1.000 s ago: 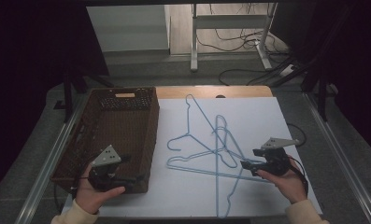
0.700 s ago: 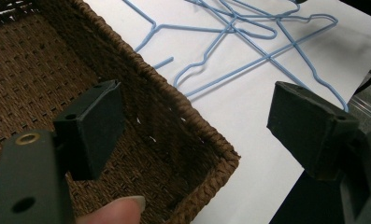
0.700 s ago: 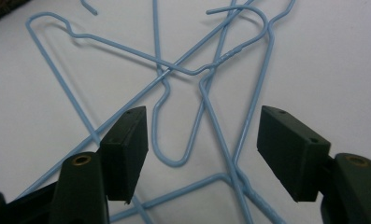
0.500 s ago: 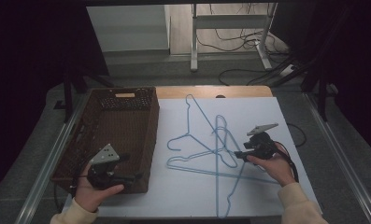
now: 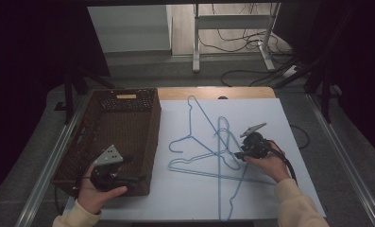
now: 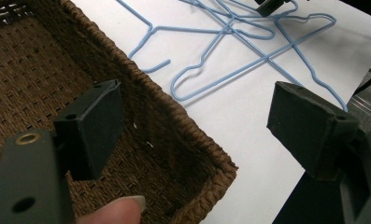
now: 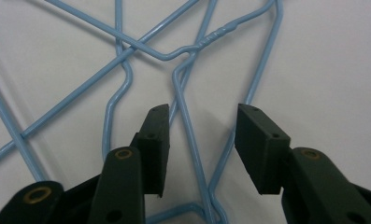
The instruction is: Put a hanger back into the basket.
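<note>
**Closing on the blue wire hangers**

Lying in a crossed tangle on the white table top (image 5: 190,198), the blue wire hangers (image 5: 208,153) sit just right of the wicker basket (image 5: 83,142), hooks pointing different ways; the wires overlap where the right gripper (image 5: 238,154) has come in.

To do this pick well, I judge it best to settle the jaws square over one wire alone, low against the table, and to lift only after the pads bite; taking two crossed wires at once would likely drag the whole tangle.

The right gripper view looks down on the crossing; the right gripper's jaws have just been closing and stand about half apart, with hanger wires (image 7: 188,116) running up between them; the fingers (image 7: 157,140) do not yet press on the wire, so nothing is held.

The left gripper (image 5: 137,178) waits at the basket's near corner, its jaws wide apart either side of the woven rim (image 6: 174,121), gripping nothing.
</note>
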Action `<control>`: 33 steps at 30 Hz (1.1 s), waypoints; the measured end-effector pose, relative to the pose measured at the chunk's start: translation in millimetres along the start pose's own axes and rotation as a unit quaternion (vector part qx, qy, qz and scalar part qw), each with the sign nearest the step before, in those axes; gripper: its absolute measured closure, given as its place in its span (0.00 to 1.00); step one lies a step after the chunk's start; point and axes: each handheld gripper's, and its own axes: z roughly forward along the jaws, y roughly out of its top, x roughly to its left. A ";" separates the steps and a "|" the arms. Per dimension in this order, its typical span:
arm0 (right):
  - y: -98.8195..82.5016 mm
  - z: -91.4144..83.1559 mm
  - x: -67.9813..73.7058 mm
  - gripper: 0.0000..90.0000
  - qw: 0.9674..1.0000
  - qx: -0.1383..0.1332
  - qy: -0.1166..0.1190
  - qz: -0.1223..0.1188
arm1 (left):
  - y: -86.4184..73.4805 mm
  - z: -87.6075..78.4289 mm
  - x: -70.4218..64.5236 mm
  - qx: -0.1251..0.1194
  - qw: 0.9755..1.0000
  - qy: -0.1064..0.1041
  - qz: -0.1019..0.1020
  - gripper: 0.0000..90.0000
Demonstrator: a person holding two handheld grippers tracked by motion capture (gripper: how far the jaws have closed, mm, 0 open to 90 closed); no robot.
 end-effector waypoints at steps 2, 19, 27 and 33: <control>1.4 5.4 -0.3 0.66 1.000 0.018 -0.002 -0.009 | -0.3 -0.3 0.3 0.000 1.000 0.000 -0.001 0.21; 9.0 15.4 8.1 0.95 0.996 0.052 0.013 -0.078 | -0.1 -1.5 -0.8 -0.003 1.000 0.005 0.000 0.21; 7.7 1.1 8.8 0.97 0.995 0.024 0.017 -0.094 | 4.7 -3.0 -4.0 -0.006 1.000 0.008 0.008 0.21; 4.9 -21.0 11.9 0.97 0.994 -0.012 0.031 -0.100 | 15.1 -2.2 -10.3 -0.009 1.000 0.006 0.023 0.22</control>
